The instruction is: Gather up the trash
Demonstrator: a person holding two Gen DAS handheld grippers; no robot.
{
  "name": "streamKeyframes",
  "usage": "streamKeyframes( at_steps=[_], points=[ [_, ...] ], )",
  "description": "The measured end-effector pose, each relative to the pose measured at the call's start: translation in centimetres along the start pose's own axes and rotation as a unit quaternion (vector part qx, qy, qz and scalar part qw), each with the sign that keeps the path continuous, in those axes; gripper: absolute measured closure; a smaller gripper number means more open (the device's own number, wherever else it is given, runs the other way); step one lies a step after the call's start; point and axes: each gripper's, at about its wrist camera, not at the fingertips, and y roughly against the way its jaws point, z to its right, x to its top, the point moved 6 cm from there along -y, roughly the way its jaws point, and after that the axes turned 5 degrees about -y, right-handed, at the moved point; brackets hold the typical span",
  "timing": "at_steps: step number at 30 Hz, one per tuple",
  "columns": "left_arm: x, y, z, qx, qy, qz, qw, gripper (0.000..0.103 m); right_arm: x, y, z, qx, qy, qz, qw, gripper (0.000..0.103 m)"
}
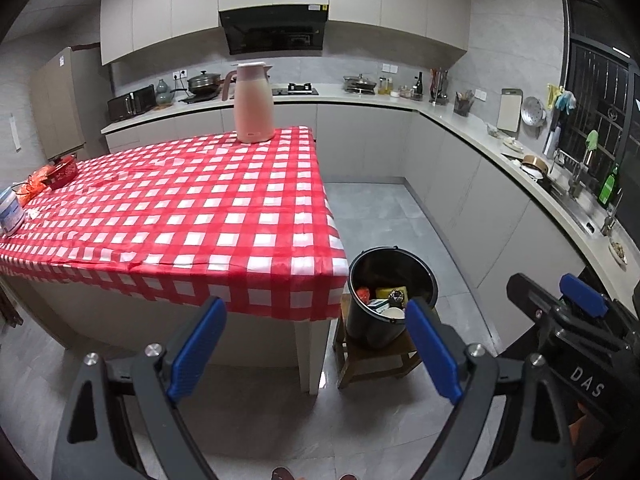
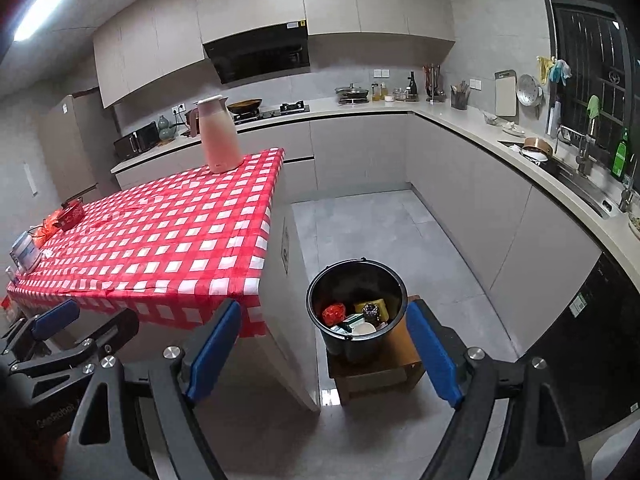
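A black bucket (image 1: 390, 298) stands on a low wooden stool (image 1: 372, 360) beside the table's right corner; it also shows in the right wrist view (image 2: 356, 312). It holds several bits of trash: a red wrapper (image 2: 334, 312), a yellow packet (image 2: 370, 305) and white pieces. My left gripper (image 1: 314, 316) is open and empty, held back from the table's front edge. My right gripper (image 2: 324, 318) is open and empty, above the floor in front of the bucket. The right gripper also shows at the right edge of the left wrist view (image 1: 576, 292).
The table has a red checked cloth (image 1: 180, 208). A pink thermos jug (image 1: 253, 102) stands at its far end. A red basket (image 1: 60, 172), orange netting (image 1: 34, 186) and a white tub (image 1: 10, 210) sit at its left end. Kitchen counters run along the back and right.
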Motion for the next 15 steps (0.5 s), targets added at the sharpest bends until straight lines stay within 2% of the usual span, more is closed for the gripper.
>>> streamKeyframes(
  at_steps=[15],
  points=[
    [0.13, -0.03, 0.02, 0.004, 0.003, 0.001, 1.0, 0.011, 0.27, -0.55, -0.17, 0.006, 0.005, -0.005, 1.0, 0.017]
  ],
)
